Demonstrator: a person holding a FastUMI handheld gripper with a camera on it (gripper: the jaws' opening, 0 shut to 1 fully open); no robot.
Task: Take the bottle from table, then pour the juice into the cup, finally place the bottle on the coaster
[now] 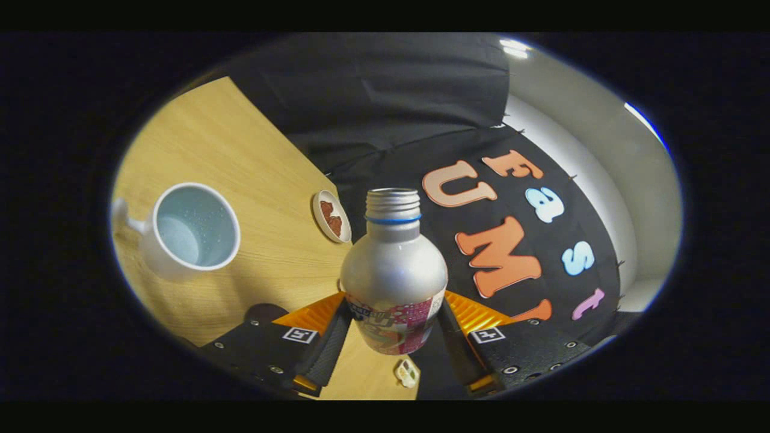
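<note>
Silver bottle (393, 270) w/ printed label, cap off, is held upright betw. fingers of hand-held gripper (394, 337). White cup (191, 231) is seen on tabletop, well apart. Round coaster (331, 216) lies beyond, nr tabletop edge.

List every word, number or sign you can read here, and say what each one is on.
Bottle label: printed letters, too blurred to read.
Square tags on the gripper: coded patterns, no words.
Cup: no text.
Coaster: a brown pattern, no text.
Small item on the table under the bottle: too small to tell.
The jaws are shut on the bottle, hiding the label's sides.
</note>
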